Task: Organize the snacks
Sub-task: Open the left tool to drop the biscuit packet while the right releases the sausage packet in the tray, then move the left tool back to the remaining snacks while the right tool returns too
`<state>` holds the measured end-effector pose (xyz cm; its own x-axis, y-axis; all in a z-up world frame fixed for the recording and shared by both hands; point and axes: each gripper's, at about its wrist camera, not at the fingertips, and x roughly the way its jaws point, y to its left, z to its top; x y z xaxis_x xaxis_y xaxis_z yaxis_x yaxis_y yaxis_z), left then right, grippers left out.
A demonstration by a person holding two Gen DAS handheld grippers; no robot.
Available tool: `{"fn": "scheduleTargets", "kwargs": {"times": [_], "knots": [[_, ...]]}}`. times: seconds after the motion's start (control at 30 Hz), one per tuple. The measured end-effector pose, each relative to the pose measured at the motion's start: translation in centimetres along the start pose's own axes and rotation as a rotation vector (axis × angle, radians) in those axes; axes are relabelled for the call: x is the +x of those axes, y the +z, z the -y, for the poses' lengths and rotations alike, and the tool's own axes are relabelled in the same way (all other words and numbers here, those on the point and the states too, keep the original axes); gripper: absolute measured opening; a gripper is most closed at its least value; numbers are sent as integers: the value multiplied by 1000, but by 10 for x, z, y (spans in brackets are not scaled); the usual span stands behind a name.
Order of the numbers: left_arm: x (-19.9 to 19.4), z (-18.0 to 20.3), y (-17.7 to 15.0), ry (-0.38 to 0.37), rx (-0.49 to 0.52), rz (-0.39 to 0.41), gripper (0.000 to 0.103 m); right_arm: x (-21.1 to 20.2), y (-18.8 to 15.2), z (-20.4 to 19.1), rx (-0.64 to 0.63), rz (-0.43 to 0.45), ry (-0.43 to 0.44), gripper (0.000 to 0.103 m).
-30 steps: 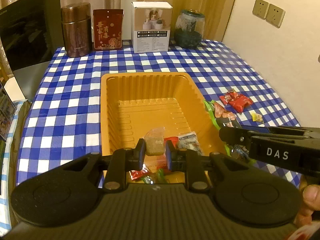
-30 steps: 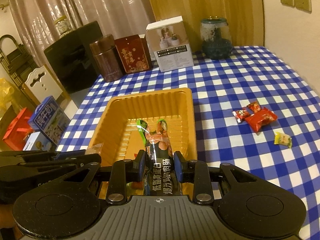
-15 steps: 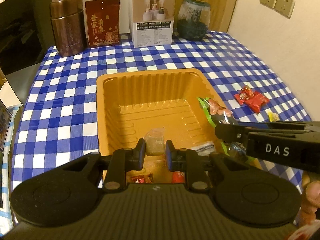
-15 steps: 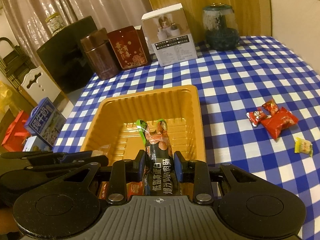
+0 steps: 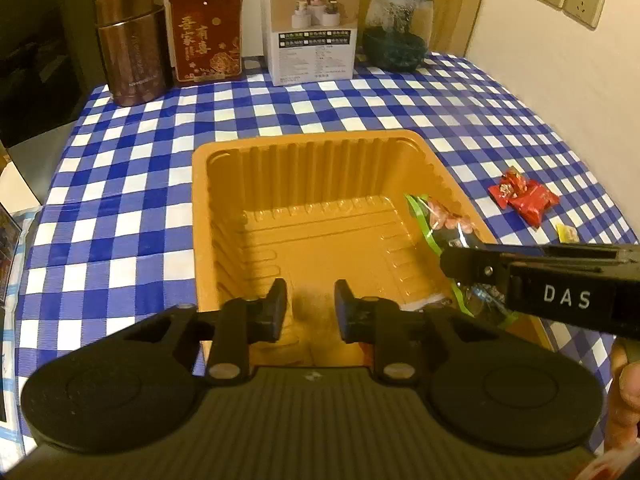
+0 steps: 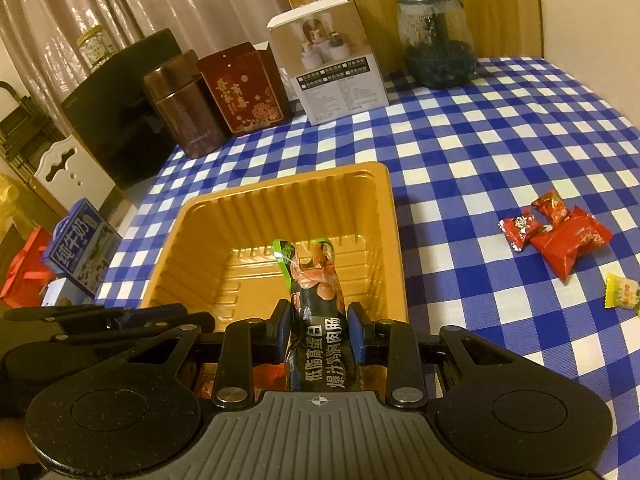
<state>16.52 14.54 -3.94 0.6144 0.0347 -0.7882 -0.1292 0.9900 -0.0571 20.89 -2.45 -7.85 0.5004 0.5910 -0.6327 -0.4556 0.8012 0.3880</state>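
Orange tray [image 6: 384, 216] under both grippers; right gripper [image 6: 316, 334] clamps sausage pack [image 6: 318, 300] over tray, lower before letting go (avoid rim); left gripper [image 5: 310, 306] jaws just opened, nothing between; red candies [image 6: 560, 236] left on tablecloth [image 6: 480, 152]

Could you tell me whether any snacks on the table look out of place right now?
Yes. Red-wrapped candies and a yellow candy lie loose on the checkered tablecloth, outside the orange tray. The sausage packet is not set down yet; the right gripper holds it above the tray.
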Motion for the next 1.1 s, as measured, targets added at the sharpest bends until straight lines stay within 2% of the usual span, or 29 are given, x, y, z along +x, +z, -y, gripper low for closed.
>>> {"fn": "scheduleTargets", "kwargs": {"times": [0.47,0.63,0.7,0.73,1.1], "knots": [[-15,0,-3,10,-1,25,26,3,1,-4,13,5,17,31],[-19,-3,-2,11,-5,33,27,5,3,-5,37,14,47,32],[-20,-3,-3,13,-5,36,28,3,4,-2,63,28,62,46],[-21,-3,-3,15,-4,37,29,1,5,-1,74,37,62,60],[-41,8,-8,-3,-8,47,33,-42,-1,15,85,101,14,61]]}}
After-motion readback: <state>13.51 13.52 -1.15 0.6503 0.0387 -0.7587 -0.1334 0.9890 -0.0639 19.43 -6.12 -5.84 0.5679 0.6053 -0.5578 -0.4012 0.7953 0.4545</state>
